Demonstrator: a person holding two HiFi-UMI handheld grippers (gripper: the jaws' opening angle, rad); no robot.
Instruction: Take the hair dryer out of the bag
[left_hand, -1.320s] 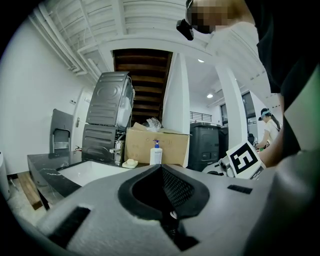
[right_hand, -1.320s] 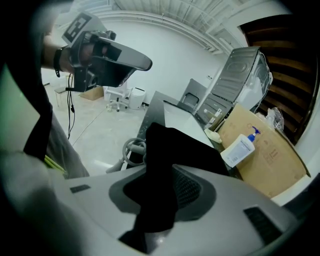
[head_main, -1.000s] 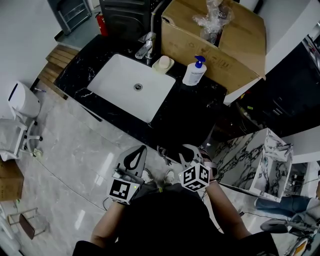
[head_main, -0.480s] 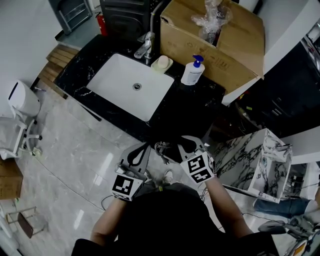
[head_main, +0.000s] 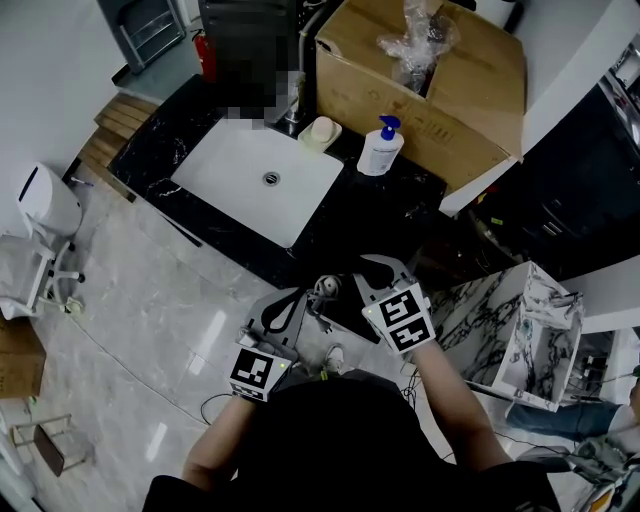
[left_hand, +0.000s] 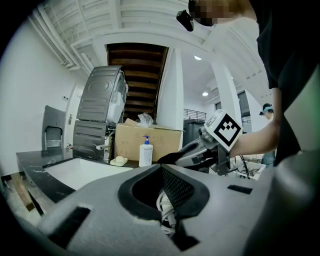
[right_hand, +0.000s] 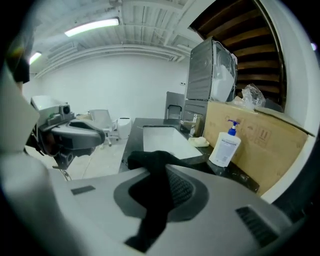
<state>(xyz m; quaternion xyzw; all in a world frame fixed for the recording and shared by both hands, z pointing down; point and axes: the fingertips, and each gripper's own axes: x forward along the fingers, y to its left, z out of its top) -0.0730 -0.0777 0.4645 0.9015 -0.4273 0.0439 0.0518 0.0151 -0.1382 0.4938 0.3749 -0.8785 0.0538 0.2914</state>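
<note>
Right gripper (head_main: 377, 266) raised and rolled since a second earlier, clenched on black bag (right_hand: 152, 180), left gripper (head_main: 292, 296) clamped on white cord (left_hand: 164, 209), cardboard box (head_main: 430, 130) held crumpled plastic (head_main: 410, 40)

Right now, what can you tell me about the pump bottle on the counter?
The pump bottle looks like white plastic, with a blue pump head and a faint label too small to read. It stands upright on the black marbled counter, close in front of the cardboard box. The soap dish sits beside it, and the white sink lies past that. Only the counter visibly touches it.
</note>
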